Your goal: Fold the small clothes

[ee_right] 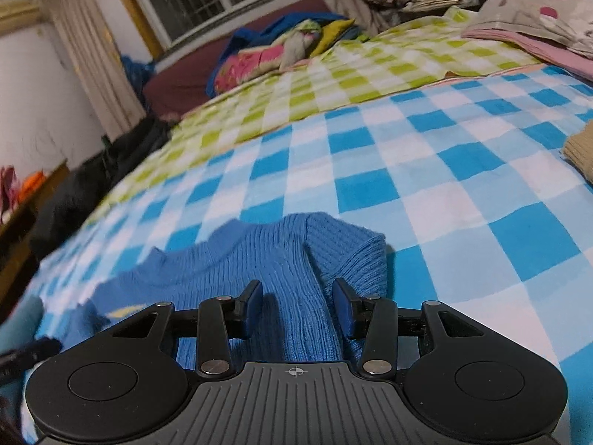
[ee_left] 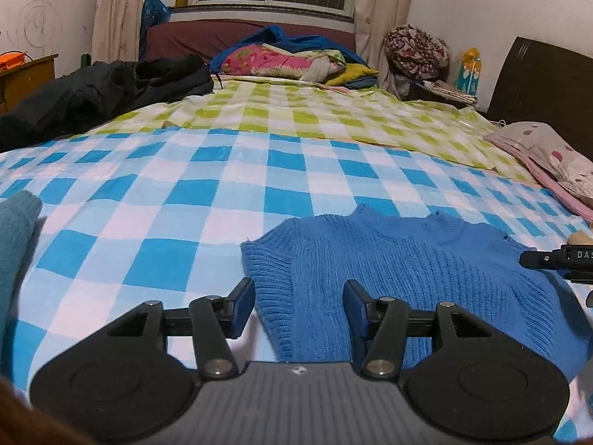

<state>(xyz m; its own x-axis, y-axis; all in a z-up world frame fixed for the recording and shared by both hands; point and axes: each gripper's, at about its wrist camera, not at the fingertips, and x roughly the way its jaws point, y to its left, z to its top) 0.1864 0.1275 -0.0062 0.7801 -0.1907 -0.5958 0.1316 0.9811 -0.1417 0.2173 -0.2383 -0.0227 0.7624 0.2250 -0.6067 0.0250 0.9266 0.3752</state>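
Blue knit sweater (ee_left: 407,259) edges lie, seemingly untouched, between each parted gripper (ee_left: 298,307) (ee_right: 298,306), checked bedsheet (ee_left: 185,193) beyond.

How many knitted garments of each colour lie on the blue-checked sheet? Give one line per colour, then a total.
Blue sweater: 1
Teal knit, at the left edge: 1
Beige knit, at the right edge: 1
Total: 3
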